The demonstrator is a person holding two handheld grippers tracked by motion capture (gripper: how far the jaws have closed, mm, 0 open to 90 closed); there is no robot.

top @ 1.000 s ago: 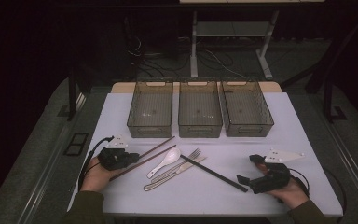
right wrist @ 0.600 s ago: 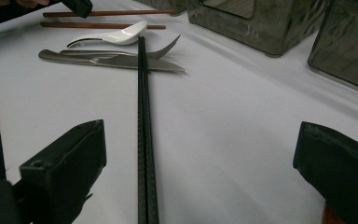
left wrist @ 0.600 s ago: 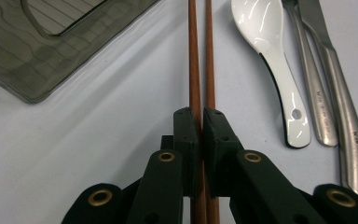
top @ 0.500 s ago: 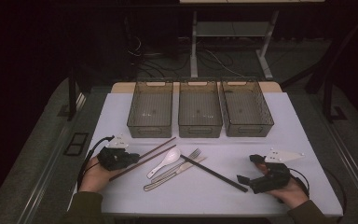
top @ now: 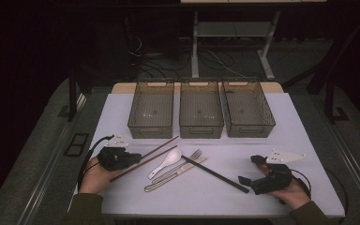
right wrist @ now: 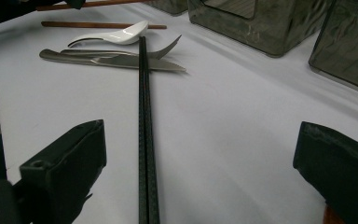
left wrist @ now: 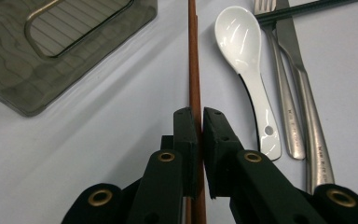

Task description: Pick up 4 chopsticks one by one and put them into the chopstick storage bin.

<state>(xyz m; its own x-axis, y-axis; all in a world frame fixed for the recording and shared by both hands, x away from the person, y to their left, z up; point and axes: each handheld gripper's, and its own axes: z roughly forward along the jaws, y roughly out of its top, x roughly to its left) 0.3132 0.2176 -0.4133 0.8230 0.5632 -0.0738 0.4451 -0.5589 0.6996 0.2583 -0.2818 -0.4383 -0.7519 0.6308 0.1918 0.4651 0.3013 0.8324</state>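
A brown chopstick (left wrist: pixel 194 70) is shown clamped between the closed jaws of the left gripper (left wrist: pixel 199 122); its long axis runs straight ahead of the jaws in the left gripper view and, in the high view, slants from the near left up toward the far right, its far end directed at the left bin (top: pixel 151 110). A second brown chopstick (top: pixel 144 163) is seen lying parallel and just beside the first on the white table (top: pixel 286 122), its near end close to the left gripper (top: pixel 130 157). The gripped chopstick is placed at the near left of the table, between the left bin and a white spoon (left wrist: pixel 248 60). To the right of the spoon a fork (left wrist: pixel 279 79) and a knife (left wrist: pixel 303 93) are laid side by side, all three slanting the same way as the brown chopsticks. A pair of black chopsticks (right wrist: pixel 144 135) is set across the fork's far end, its long axis running from there toward the near right, where it passes between the jaws of the right gripper (right wrist: pixel 200 158). These jaws are held wide apart, with neither pad touching the black pair. In the high view the right gripper (top: pixel 251 171) is seen at the near right, held in a hand (top: pixel 290 190), and the black chopsticks (top: pixel 215 173) end close beside it. A middle bin (top: pixel 201 112) and a right bin (top: pixel 247 110) stand in a row with the left one at the far side of the table
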